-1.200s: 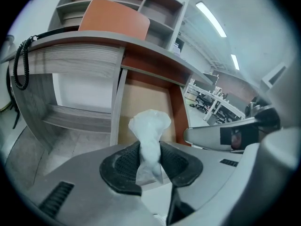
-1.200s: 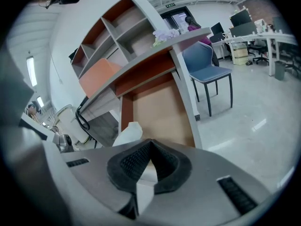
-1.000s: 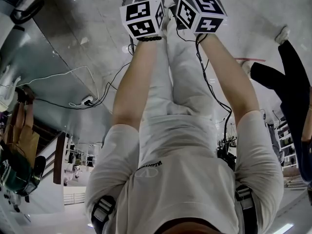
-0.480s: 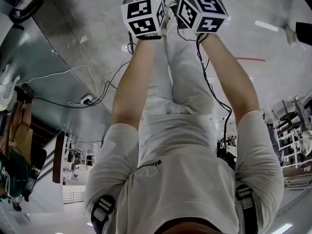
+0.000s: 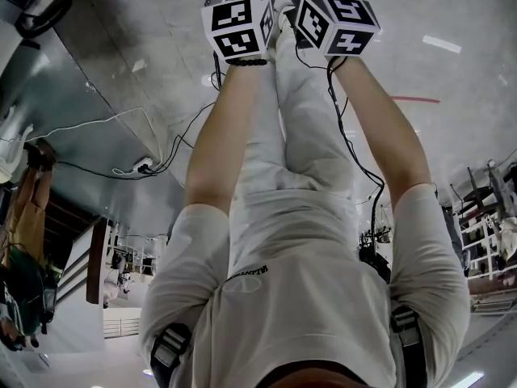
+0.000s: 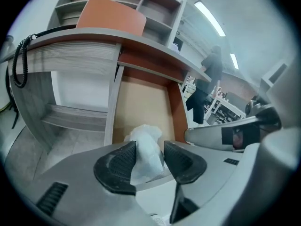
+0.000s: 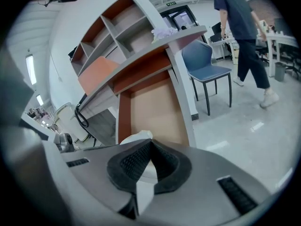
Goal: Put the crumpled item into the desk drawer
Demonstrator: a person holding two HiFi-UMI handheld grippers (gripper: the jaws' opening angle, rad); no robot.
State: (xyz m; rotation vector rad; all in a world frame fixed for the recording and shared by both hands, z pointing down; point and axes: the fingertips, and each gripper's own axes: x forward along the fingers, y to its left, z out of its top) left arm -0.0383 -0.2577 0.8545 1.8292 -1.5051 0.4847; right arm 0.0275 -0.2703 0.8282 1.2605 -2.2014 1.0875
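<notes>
- The left claw (image 6: 150,158) stands wide, its jaws having just been opening. The crumpled paper (image 6: 145,142) sits between the pads at lower centre, not squeezed.
- The right claw (image 7: 150,146) is closed tip to tip on nothing.
- The paper looks light, soft and springy. It may cling to a ribbed pad, and a pinch across its bulky middle should hold it.
- The drawer (image 6: 141,100) stands pulled out under the table (image 6: 84,37), just beyond the paper. Its tan bottom shows nothing else.
</notes>
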